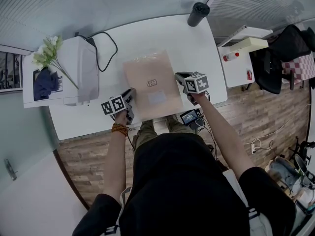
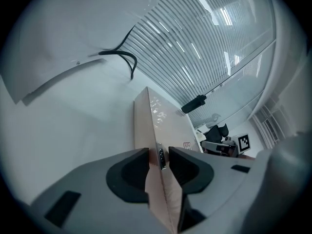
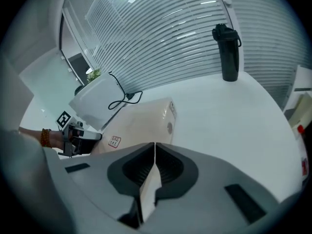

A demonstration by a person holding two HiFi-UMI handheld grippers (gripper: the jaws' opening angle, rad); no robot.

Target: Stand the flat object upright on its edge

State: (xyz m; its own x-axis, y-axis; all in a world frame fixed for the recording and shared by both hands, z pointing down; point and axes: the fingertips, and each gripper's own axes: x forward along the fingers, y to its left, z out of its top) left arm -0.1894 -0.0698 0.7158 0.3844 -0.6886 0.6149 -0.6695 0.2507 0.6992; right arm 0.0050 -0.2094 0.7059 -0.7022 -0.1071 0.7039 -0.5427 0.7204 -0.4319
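Centrally in the head view, the left claw (image 1: 131, 96) is clenched on the lower left corner of a flat box (image 1: 150, 82). In the left gripper view the box's thick edge fills the gap between the two dark pads. The right claw (image 1: 180, 77) is clamped tight on the right edge of the box. In the right gripper view only a thin pale lip of card shows between its closed jaws.

The tan box lies with its broad face up in the middle of a white table (image 1: 187, 38). A small printed label is near the centre of that face. Whether the near edge has left the tabletop cannot be told.

Further out:
- A black cable (image 1: 106, 48) loops just left of the box.
- A white machine (image 1: 81, 68) stands at the table's left end.
- White flowers (image 1: 49, 50) lie over the machine, at the frame's left.
- A dark bottle (image 1: 198, 14) stands upright at the table's far right corner, in the upper part of the frame.
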